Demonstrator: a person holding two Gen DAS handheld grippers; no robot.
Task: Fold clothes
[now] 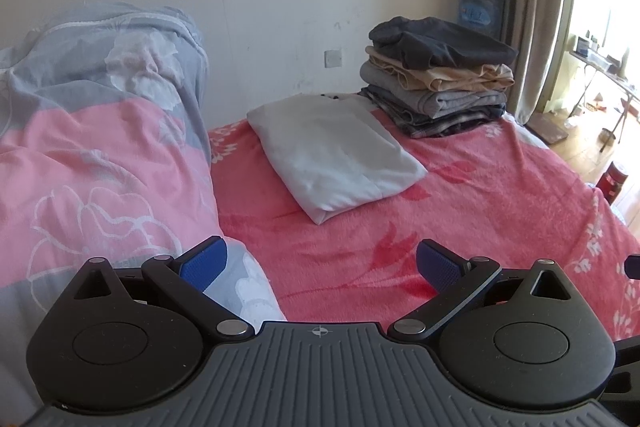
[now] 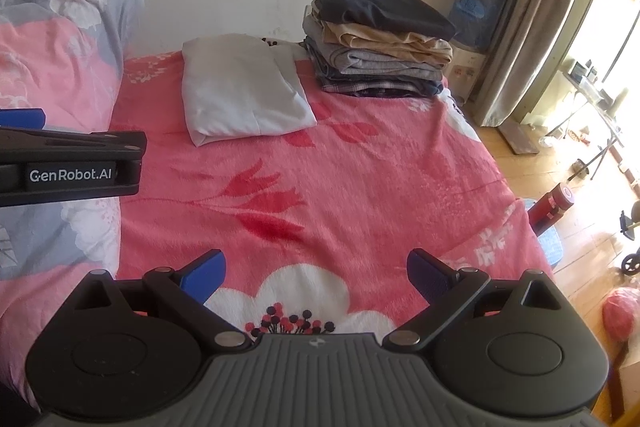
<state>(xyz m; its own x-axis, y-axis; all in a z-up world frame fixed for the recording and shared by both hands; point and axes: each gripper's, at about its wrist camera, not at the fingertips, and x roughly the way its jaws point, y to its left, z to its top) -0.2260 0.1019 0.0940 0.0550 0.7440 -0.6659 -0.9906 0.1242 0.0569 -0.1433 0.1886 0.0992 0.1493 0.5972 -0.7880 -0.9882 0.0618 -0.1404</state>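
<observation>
Both grippers, left (image 1: 322, 263) and right (image 2: 316, 273), are hovering wide-jawed and empty over the near bed.
Pink floral blanket (image 2: 360, 187): covering the mattress.
Bunched duvet (image 1: 100, 147): lying left.
Stack of folded clothes (image 2: 380, 39): sitting far right by the wall.
Folded light grey garment (image 2: 244, 91): resting just left of it; likely soft, light, limp, best pinched at a near corner.

The near and middle stretch of the pink floral blanket (image 2: 320, 187) lies bare. Blocking the far side are 1 folded white garment (image 2: 244, 91) and, just beside it on the right, a stack of folded clothes (image 2: 380, 39). A bunched duvet (image 1: 100, 131) walls the left side.
</observation>
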